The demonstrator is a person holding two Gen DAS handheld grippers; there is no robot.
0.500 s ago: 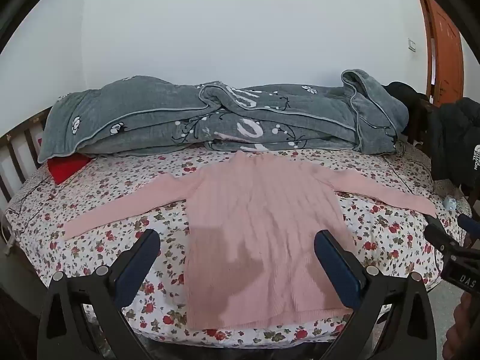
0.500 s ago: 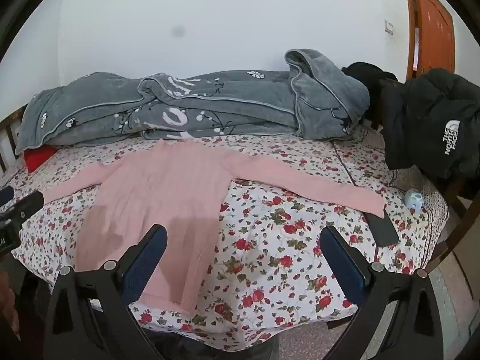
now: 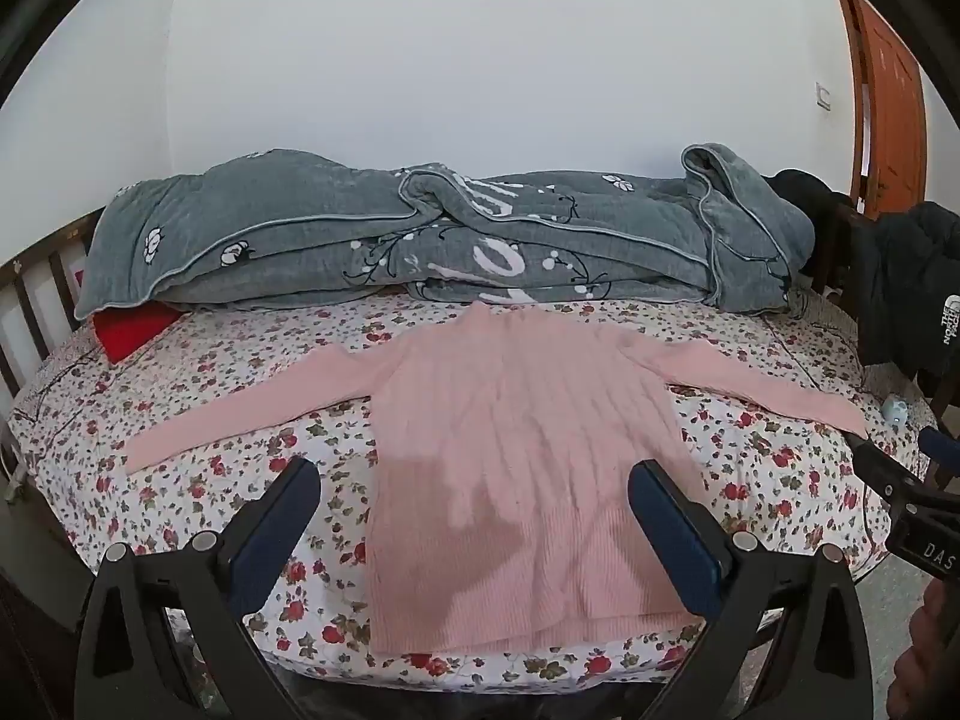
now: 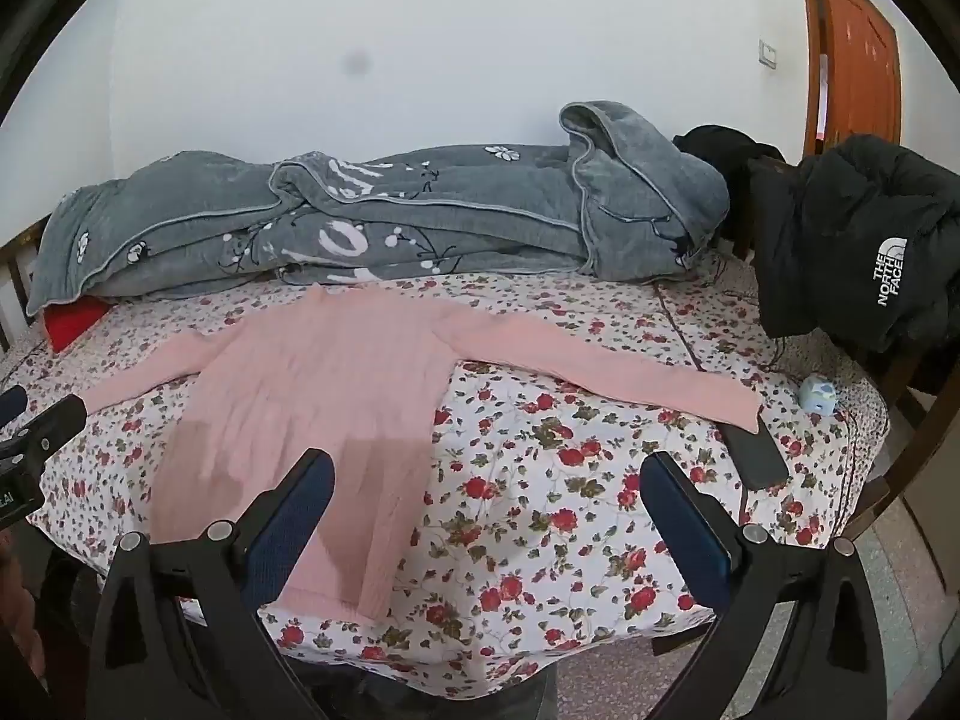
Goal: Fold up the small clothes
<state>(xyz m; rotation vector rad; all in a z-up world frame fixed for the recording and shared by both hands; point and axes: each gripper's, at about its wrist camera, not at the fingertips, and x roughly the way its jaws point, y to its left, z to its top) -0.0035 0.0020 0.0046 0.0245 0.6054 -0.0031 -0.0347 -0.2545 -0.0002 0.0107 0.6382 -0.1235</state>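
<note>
While the pink sweater (image 3: 516, 450) lies flat on the bed (image 3: 180, 456), I hold both hand-held grippers, left (image 3: 474, 516) and right (image 4: 486, 510), wide open and empty; folding hasn't begun, sleeves come next.

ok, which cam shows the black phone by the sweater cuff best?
Right wrist: the phone lies in clear view on the floral sheet, just below the pink sweater's right cuff. In the left wrist view I cannot make it out.

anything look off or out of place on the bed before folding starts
A dark phone-like slab lies on the floral sheet right at the cuff of the pink sweater, and a small blue object sits nearby. The sweater itself lies flat.
</note>
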